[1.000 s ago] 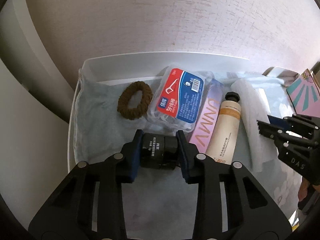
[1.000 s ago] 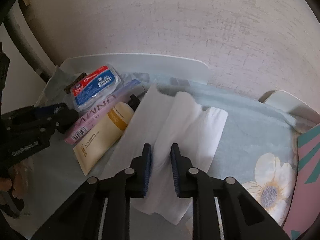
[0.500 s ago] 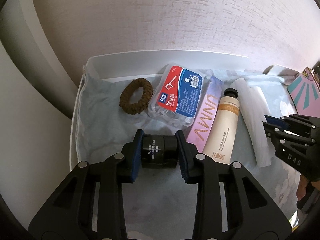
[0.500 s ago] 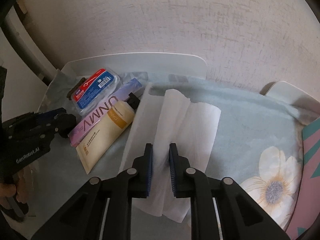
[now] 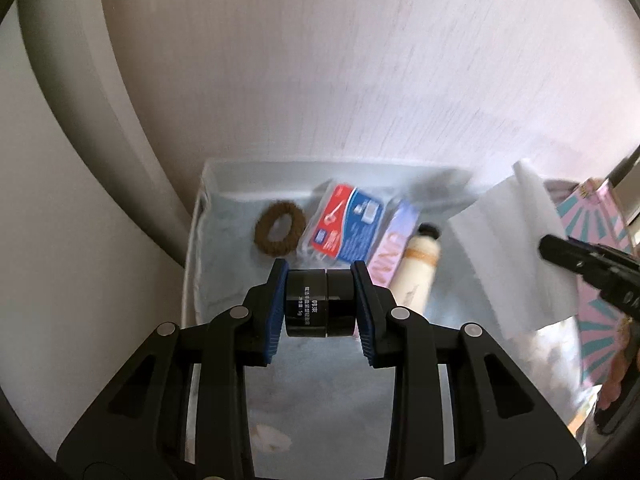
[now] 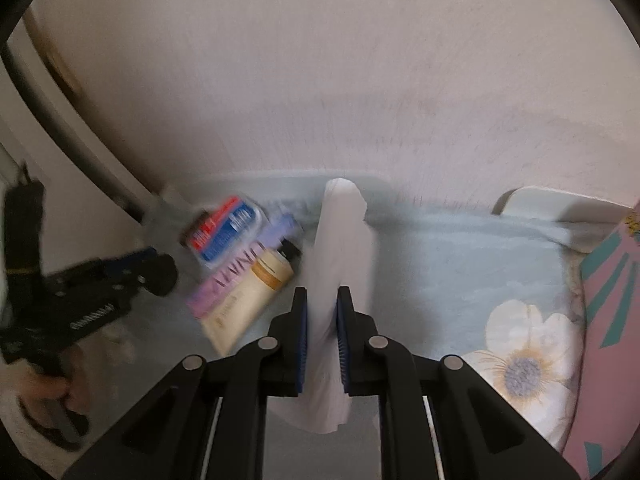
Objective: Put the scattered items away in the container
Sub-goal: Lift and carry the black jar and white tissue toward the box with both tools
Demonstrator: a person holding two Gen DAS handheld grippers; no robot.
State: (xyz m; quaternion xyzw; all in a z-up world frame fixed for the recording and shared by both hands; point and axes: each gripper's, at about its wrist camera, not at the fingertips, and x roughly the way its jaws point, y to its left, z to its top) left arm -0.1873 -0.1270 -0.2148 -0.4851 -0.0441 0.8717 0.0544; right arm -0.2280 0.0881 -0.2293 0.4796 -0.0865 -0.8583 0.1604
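Both grippers have risen: left gripper (image 5: pixel 320 304) clamps the small black cylindrical jar (image 5: pixel 320 303) above the white plastic container (image 5: pixel 280 178); right gripper (image 6: pixel 322 328), nearly closed, pinches the white tissue sheet (image 6: pixel 340 240), lifted to the right.

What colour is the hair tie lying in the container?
Brown; the hair tie shows best in the left wrist view, beside the red-and-blue floss packet.
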